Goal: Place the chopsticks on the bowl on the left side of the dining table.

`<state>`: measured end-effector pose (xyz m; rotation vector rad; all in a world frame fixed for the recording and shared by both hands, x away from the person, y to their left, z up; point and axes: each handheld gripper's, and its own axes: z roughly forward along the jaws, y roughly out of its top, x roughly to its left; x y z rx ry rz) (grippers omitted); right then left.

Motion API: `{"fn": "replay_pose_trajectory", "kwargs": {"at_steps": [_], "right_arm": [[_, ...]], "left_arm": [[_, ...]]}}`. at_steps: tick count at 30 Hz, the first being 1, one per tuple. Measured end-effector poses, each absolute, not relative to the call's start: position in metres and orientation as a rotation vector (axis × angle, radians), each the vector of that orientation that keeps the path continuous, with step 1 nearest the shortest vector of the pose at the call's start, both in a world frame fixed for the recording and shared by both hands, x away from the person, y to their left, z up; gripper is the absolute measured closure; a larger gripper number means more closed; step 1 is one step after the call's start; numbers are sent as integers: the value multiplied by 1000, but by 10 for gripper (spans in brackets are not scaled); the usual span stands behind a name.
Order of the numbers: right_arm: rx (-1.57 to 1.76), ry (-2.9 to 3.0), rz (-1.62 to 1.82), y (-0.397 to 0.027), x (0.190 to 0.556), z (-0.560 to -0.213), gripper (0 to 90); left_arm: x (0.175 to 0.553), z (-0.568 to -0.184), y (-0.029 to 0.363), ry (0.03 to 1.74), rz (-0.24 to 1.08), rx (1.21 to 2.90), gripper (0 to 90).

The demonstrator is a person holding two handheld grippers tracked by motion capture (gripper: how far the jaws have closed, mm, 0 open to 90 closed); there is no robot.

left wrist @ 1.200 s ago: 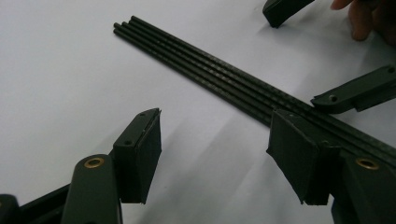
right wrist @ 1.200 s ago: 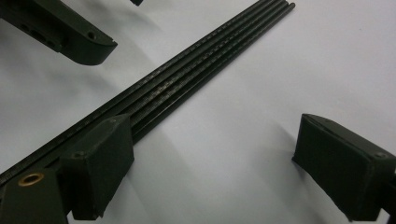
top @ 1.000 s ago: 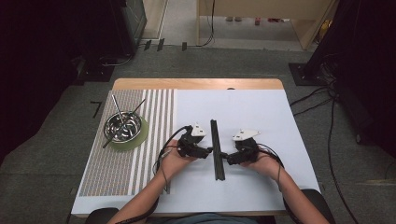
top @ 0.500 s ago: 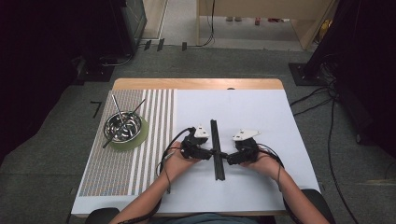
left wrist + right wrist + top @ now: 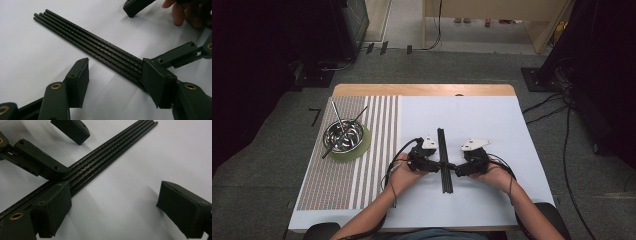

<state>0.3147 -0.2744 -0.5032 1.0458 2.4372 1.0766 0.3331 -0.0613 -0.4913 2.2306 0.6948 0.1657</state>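
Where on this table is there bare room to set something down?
Free: white sheet beyond the black rods, and its right part up to the edge. Crowded: the middle, where left tool and right tool flank the rods; the bowl occupies the striped mat's far end.

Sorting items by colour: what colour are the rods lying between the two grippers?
Black, with a faint woven sheen; the rods show best in the left gripper view.

Legible text, labels, brands, numbers, signs: none. Black rods [image 5: 100, 51], centre of frame: fine repeating surface marks, too small and blurred to tell whether they are print. Striped mat [image 5: 362, 150], left of frame: line pattern only, no lettering. White tabletop [image 5: 492, 120] cover: unmarked.
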Motion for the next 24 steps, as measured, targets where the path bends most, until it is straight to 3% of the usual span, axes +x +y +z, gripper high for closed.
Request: {"fn": "replay_pose_trajectory", "kwargs": {"at_steps": [14, 24], "right_arm": [[1044, 2437, 1076, -274, 315, -503, 114], [1045, 2438, 1076, -274, 315, -503, 114]], "left_arm": [[332, -492, -60, 691, 194, 2241, 444], [336, -489, -55, 730, 188, 2244, 622]]}}
